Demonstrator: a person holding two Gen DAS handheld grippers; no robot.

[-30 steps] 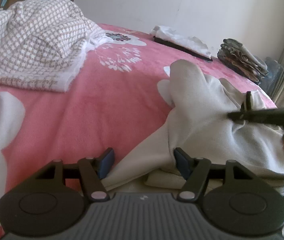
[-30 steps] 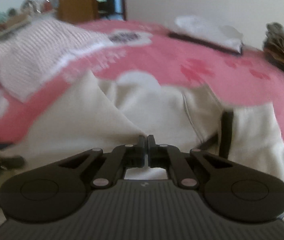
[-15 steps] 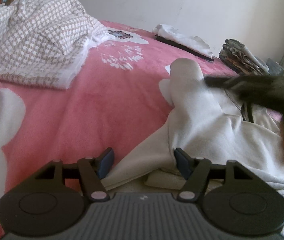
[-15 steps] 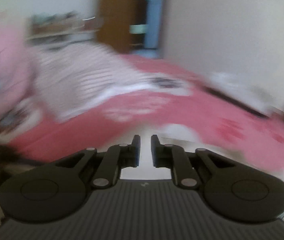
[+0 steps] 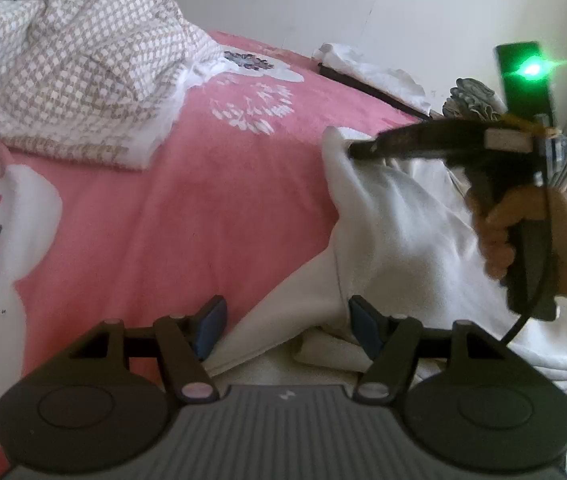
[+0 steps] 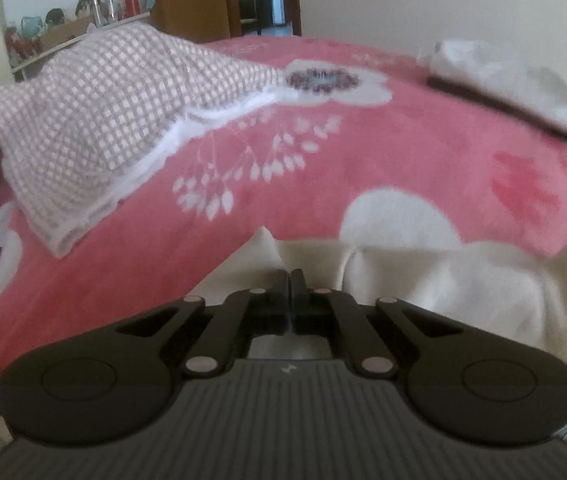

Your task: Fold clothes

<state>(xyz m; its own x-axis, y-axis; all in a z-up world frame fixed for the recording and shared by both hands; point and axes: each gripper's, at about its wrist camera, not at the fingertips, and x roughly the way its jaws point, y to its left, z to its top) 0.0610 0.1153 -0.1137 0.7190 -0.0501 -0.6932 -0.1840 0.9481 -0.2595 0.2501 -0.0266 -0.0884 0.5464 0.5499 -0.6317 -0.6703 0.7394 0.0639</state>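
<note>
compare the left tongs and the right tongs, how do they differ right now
The left tongs are spread wide open, holding nothing; the right tongs are shut, pinching an edge of the cream garment. The left tongs sit low at the garment's near edge, its fabric lying between the fingers; the right tongs have their pinched edge raised off the pink bedspread. Both are black and point across the bed.
</note>
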